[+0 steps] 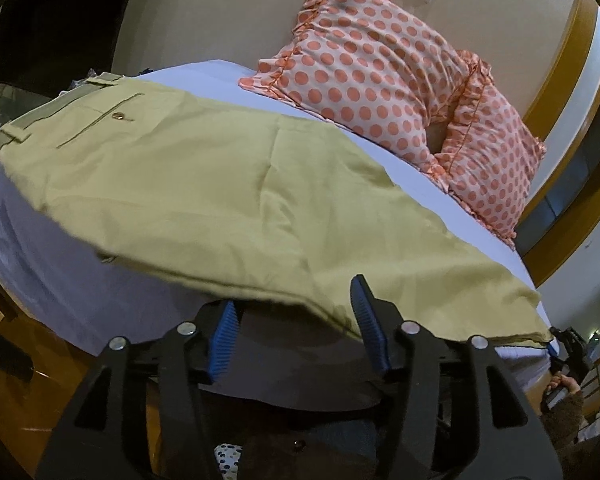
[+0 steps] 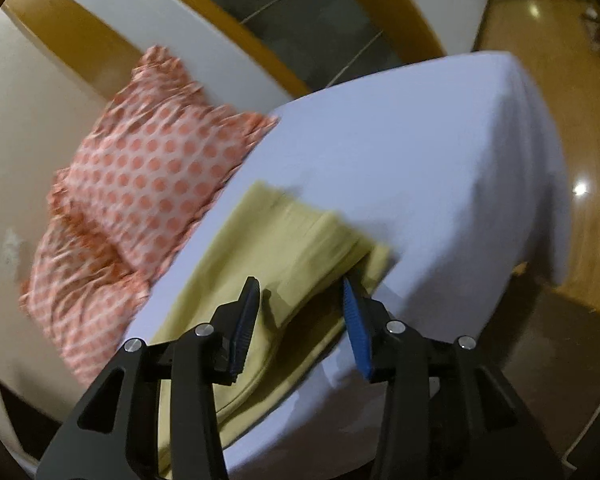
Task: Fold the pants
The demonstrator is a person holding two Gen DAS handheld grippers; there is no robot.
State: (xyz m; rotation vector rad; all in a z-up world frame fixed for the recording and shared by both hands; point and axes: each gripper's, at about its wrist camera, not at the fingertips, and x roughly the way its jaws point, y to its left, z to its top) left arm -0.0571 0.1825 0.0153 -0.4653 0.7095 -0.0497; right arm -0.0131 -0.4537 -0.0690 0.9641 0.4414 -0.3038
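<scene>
Khaki pants [image 1: 204,184] lie flat on the bed, legs stacked, waistband and buttoned back pocket [image 1: 118,116] at the far left, cuffs at the right. My left gripper [image 1: 294,300] is open at the pants' near edge, mid-leg, with the fabric edge between its blue pads. My right gripper [image 2: 300,300] is open over the cuff end [image 2: 300,236], with the cloth lying between its jaws. The right gripper also shows in the left wrist view [image 1: 568,344] by the cuffs.
The bed has a pale lilac sheet [image 2: 420,140]. Two orange polka-dot pillows [image 1: 380,72] lean on the wall behind the pants. The bed's near edge and corner drop to a wooden floor [image 2: 560,100].
</scene>
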